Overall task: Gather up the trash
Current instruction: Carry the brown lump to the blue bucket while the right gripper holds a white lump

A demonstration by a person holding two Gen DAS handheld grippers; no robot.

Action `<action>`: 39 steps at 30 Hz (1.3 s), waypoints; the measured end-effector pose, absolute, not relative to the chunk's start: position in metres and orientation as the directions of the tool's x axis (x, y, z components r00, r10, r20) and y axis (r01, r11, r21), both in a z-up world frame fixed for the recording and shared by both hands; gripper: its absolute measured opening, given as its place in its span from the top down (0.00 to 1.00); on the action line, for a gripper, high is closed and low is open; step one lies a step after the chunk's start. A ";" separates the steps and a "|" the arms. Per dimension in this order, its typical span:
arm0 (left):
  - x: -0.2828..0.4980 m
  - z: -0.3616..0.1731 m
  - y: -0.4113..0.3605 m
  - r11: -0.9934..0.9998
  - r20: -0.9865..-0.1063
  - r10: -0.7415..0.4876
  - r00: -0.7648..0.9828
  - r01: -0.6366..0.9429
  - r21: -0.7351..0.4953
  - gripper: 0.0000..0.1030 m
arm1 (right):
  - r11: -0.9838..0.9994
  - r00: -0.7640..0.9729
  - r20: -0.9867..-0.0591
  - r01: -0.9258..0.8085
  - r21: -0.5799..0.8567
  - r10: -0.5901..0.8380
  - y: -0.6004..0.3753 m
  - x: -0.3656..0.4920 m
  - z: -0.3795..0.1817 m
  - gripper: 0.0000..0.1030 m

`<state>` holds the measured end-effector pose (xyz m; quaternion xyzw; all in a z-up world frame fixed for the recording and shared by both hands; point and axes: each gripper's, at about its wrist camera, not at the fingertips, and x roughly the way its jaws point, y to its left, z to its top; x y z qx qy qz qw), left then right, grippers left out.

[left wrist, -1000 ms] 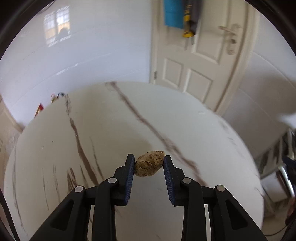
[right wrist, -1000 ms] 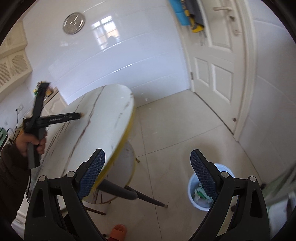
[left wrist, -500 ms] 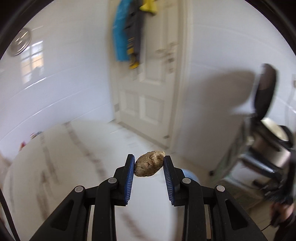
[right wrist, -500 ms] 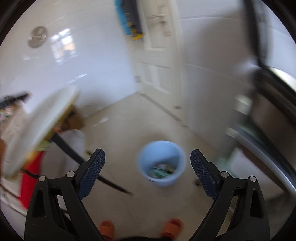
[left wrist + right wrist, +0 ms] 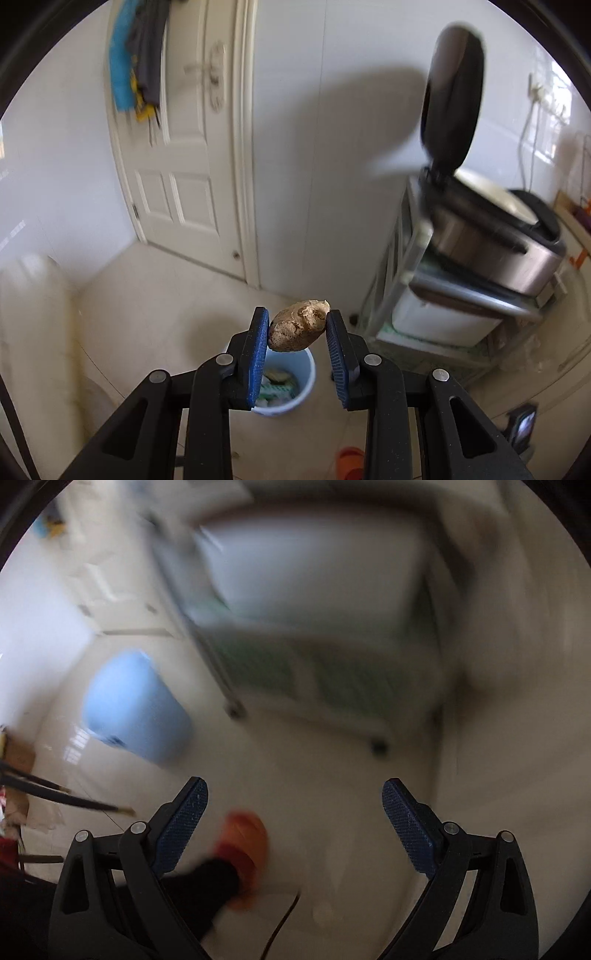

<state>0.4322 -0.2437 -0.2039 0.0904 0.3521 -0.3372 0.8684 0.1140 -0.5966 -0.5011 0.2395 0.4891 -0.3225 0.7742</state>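
Observation:
My left gripper [image 5: 297, 325] is shut on a brown lumpy piece of trash [image 5: 297, 326], held in the air above the floor. Below and beyond it stands a light blue trash bin [image 5: 291, 387] with wrappers inside. My right gripper [image 5: 293, 812] is open and empty, pointing down at the floor. In the blurred right wrist view the blue bin [image 5: 135, 712] is at the left.
A white door [image 5: 177, 147] with hanging clothes is at the back left. A white rack [image 5: 443, 295] holding an open rice cooker [image 5: 491, 236] stands at the right. The person's orange slipper [image 5: 243, 838] is on the tiled floor. The table edge [image 5: 29, 332] is at the left.
Both grippers have swung right, away from the marble table. The left, still holding the trash, now points over the blue bin. The right gripper has tilted down toward the floor.

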 end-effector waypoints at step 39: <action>0.460 -0.332 -0.385 0.644 -0.767 -0.465 0.442 0.764 0.050 0.73 | -0.877 0.572 -0.820 0.390 0.280 -0.008 -0.486 -0.182 -0.894 0.14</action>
